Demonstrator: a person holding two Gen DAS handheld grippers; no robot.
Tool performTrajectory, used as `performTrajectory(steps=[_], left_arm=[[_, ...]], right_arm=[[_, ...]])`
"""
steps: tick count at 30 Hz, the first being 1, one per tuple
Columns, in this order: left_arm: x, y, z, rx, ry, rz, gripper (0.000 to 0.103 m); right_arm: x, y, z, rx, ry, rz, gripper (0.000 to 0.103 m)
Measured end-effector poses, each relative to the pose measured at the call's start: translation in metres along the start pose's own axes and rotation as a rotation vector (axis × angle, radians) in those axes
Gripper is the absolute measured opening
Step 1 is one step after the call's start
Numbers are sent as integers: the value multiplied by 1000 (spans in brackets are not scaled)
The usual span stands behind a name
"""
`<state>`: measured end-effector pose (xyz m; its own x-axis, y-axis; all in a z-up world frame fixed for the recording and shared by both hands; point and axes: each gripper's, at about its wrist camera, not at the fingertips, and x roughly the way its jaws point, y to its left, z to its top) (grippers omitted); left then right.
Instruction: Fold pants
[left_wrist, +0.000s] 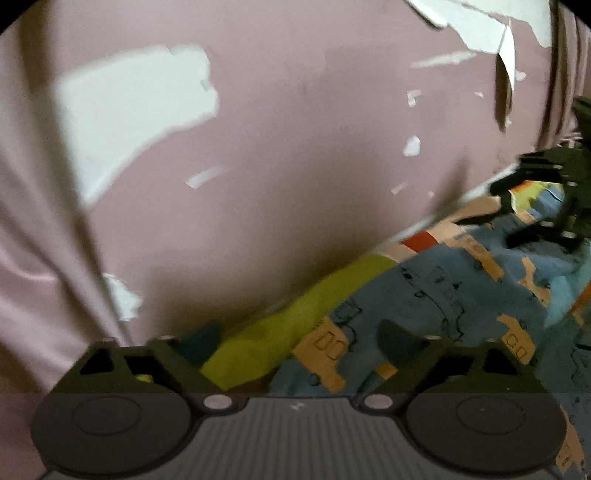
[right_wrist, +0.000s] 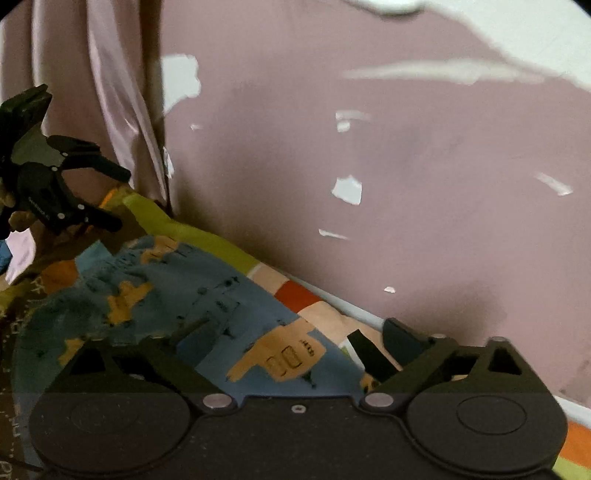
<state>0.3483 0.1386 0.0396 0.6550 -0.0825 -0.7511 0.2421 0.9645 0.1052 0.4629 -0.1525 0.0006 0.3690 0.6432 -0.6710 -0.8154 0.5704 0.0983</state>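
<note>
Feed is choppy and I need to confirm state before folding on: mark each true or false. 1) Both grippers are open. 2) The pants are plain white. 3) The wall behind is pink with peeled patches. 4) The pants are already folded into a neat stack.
1) True: left gripper and right gripper both gape.
2) False: the pants are blue with orange shapes.
3) True: pink wall, white patches.
4) False: they lie spread and rumpled on the bedding.
</note>
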Motion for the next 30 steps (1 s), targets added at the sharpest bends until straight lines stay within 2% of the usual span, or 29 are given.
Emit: performTrajectory(steps=[1, 3, 5, 9, 13, 14, 16, 17, 18, 21, 24, 27, 30], left_arm=[[8, 2, -1, 4, 14, -26, 81], [18, 5, -4, 14, 34, -64, 65], [24, 8, -6, 20, 46, -107, 54], [38, 9, -6, 29, 86, -167, 50], [51, 13, -1, 17, 131, -180, 50], [54, 15, -1, 3, 139, -187, 48], [59, 18, 0, -21, 161, -202, 37], [60, 18, 0, -27, 172, -199, 25], [61, 18, 0, -31, 179, -191, 18], [57, 17, -1, -47, 172, -181, 7], [50, 11, -3, -54, 139, -148, 4], [42, 4, -5, -45, 106, -104, 3], [30, 1, -4, -55, 55, -57, 3]], right_arm=[[7, -2, -1, 0, 14, 1, 84], [19, -8, -2, 5, 38, -4, 74], [26, -15, -3, 23, 54, 0, 70], [32, -26, -3, 35, 98, 11, 55], [36, -29, -3, -3, 145, 44, 51], [38, -28, -2, -13, 159, 46, 50], [40, -24, -1, -37, 179, 45, 47], [41, -21, -1, -55, 186, 38, 43], [41, -18, -1, -78, 192, 23, 37], [38, -9, -1, -130, 201, -22, 25], [32, 2, -6, -187, 202, -61, 5], [30, 12, -13, -248, 204, -95, 1], [21, 17, -7, -255, 128, -170, 0]])
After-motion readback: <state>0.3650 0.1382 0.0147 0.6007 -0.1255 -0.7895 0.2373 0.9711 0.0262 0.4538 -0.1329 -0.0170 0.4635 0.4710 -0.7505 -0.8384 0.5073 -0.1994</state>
